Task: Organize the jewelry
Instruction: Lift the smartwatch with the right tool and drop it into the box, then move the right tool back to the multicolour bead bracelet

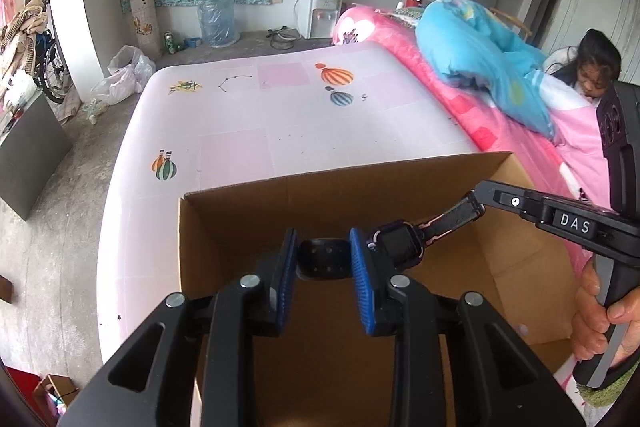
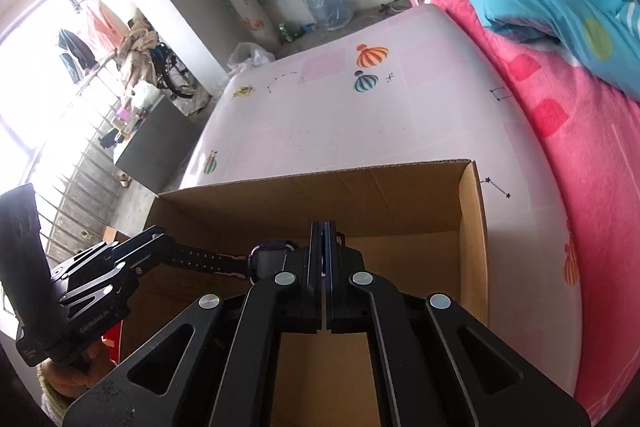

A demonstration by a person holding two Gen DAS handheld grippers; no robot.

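Observation:
A black smartwatch (image 1: 400,243) hangs stretched between my two grippers, above an open cardboard box (image 1: 360,183) that stands on the bed. My left gripper (image 1: 322,257) has its blue pads pressed on the perforated strap end. From the right, my right gripper (image 1: 478,201) is shut on the other strap, held by a hand. In the right wrist view the right gripper (image 2: 322,243) has its jaws together, and the strap in them is hidden. The watch face (image 2: 268,263) sits just to their left. The left gripper (image 2: 160,241) holds the holed strap. The box (image 2: 472,227) shows a bare brown floor.
The box rests on a pink printed mattress (image 1: 260,115). A pink blanket (image 2: 580,131) and a blue quilt (image 1: 480,55) pile up on the right. A person (image 1: 592,67) sits behind them. A water dispenser (image 1: 322,11) and a grey cabinet (image 1: 28,155) stand on the floor.

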